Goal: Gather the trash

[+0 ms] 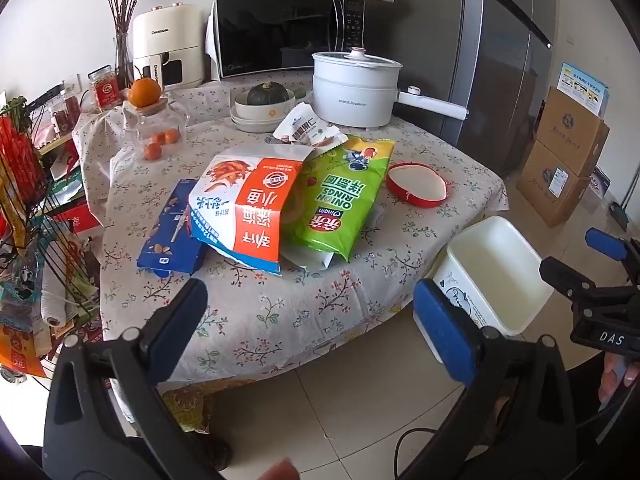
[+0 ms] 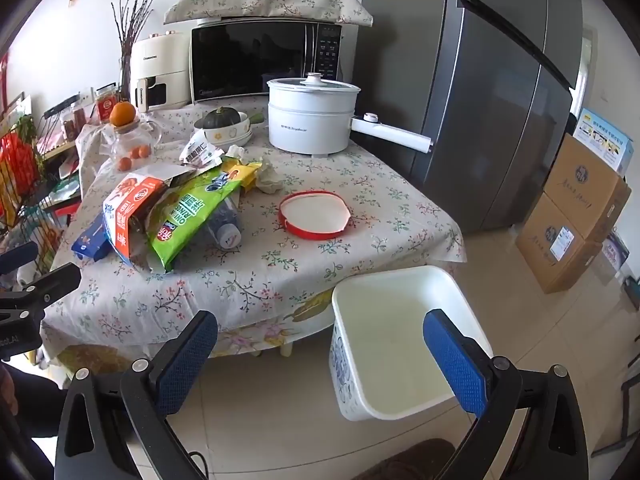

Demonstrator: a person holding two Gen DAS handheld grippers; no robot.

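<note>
Trash lies on the floral table [image 1: 280, 300]: an orange-and-white snack bag [image 1: 244, 216], a green onion-rings bag [image 1: 340, 200], a blue box [image 1: 172, 232], a small white wrapper [image 1: 308, 128], a red-rimmed lid [image 1: 416, 184]. The right wrist view also shows a plastic bottle [image 2: 226, 226] under the green bag [image 2: 188, 216] and crumpled tissue [image 2: 270, 178]. An empty white bin [image 1: 496, 276] [image 2: 396, 340] stands on the floor by the table's right corner. My left gripper [image 1: 316, 320] is open, short of the table edge. My right gripper [image 2: 320, 356] is open, above the floor near the bin.
At the table's back stand a white electric pot [image 1: 356, 88], a bowl with a squash [image 1: 264, 108], a glass jar with oranges [image 1: 156, 128], a microwave [image 1: 288, 32]. A fridge [image 2: 500, 100] and cardboard boxes [image 2: 576, 216] are to the right, a wire rack [image 1: 28, 200] to the left.
</note>
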